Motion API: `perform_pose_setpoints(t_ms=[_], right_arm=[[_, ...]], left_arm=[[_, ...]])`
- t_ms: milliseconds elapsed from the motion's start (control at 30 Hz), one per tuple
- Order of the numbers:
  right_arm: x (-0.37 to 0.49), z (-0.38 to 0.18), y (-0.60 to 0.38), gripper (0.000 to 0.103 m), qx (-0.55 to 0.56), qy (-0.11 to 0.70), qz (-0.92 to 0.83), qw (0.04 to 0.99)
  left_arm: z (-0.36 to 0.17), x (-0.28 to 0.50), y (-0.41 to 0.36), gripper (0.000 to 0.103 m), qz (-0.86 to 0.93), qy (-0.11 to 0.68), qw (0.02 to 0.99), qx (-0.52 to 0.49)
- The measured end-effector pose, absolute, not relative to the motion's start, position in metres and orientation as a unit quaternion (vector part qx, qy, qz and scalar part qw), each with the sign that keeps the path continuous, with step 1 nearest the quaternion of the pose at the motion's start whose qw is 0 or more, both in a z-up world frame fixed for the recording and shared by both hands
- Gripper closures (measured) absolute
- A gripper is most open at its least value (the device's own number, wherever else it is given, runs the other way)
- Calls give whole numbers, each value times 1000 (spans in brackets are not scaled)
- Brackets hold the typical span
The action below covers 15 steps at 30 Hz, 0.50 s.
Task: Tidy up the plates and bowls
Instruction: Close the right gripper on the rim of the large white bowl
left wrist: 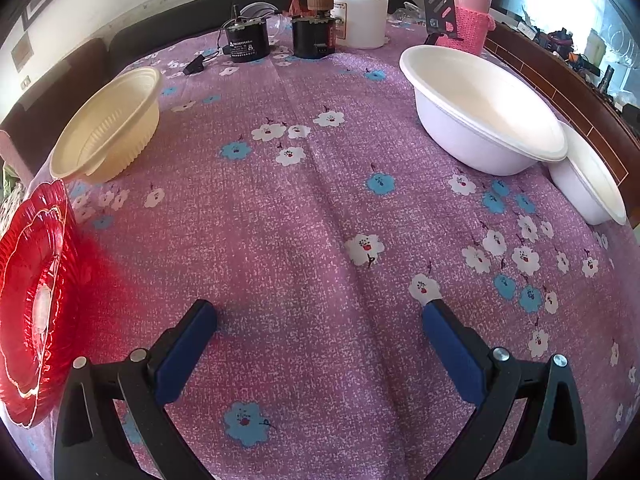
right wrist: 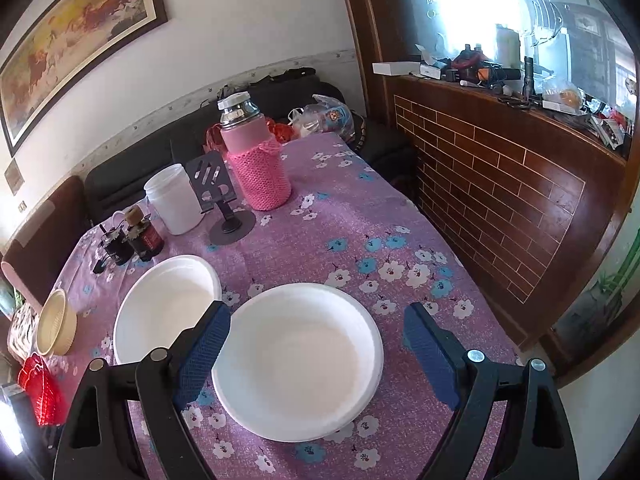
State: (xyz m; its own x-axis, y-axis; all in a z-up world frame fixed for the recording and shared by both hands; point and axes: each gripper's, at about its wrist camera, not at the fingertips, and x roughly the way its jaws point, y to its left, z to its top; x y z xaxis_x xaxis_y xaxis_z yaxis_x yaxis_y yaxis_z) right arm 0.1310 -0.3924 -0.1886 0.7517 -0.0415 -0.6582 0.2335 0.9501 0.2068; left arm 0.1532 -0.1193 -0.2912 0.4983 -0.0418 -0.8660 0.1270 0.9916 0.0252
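Two white bowls sit on the purple flowered tablecloth. The near white bowl point(right wrist: 298, 356) lies below my right gripper point(right wrist: 316, 316), which is open and empty above it. The second white bowl point(right wrist: 166, 308) point(left wrist: 480, 108) is to its left. A cream ribbed bowl point(left wrist: 108, 128) point(right wrist: 56, 328) sits at the far left. A red glass plate point(left wrist: 34, 296) point(right wrist: 40, 388) lies at the left table edge. My left gripper point(left wrist: 320, 312) is open and empty, low over bare cloth between the red plate and the white bowls. The near white bowl also shows at the right edge of the left wrist view point(left wrist: 588, 188).
At the table's back stand a white plastic jar point(right wrist: 174, 198) point(left wrist: 360, 14), a pink-sleeved flask point(right wrist: 256, 160) point(left wrist: 470, 12), a black phone stand point(right wrist: 224, 208), and small dark jars point(left wrist: 276, 38). A brown tiled wall point(right wrist: 500, 200) runs along the right table edge.
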Motion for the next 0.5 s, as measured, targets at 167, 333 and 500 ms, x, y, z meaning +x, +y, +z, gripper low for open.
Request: perform_pose_setpoints(t_ms=[167,333,500], right_arm=[[158,-188,-371,12,112,367,-39,923],[195,-192,-351,12,93,390,-2,916],[235,-202,-339,12,88,425,31,900]], left_arm=[[-277,156,-126,1,-76,500,861,52],[-243,177,-130,1,-107,477,873,10],[-231,222,-121,11,-142,485,857,-100]])
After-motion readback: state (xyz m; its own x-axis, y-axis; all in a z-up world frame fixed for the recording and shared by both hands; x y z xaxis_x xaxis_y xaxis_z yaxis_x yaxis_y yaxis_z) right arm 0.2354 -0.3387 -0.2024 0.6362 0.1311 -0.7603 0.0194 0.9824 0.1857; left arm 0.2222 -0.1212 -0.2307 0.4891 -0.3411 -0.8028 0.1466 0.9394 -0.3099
